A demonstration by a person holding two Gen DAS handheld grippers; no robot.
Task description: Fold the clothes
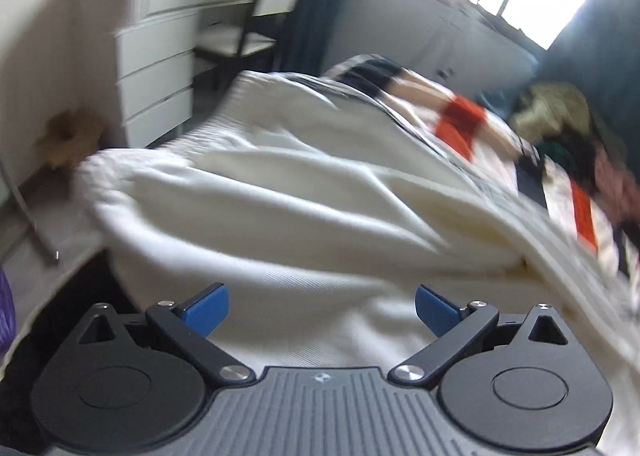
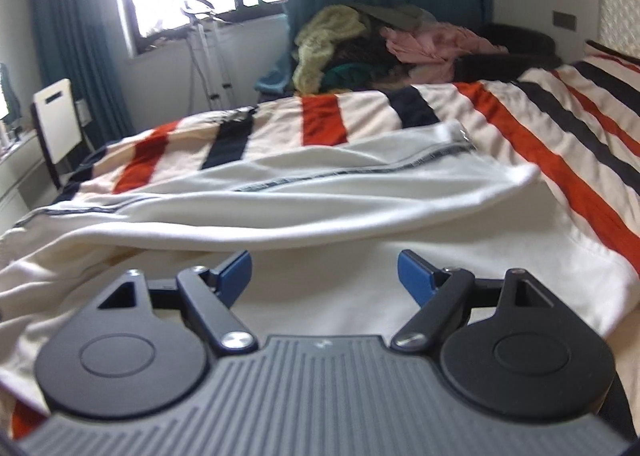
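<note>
Beyond right claw (image 2: 325, 276): clothes pile (image 2: 360, 44) sharp; left view blurred.

A garment (image 2: 312, 196) lies spread on the bedcover (image 2: 560, 144), a clothes pile (image 2: 380, 44) behind it.

Cream garment (image 2: 320, 192); orange-navy-striped bedspread (image 2: 560, 144)

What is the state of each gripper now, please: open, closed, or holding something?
Left gripper: open, holding nothing, above the white garment.
Right gripper: open, holding nothing, above the same white garment.
</note>
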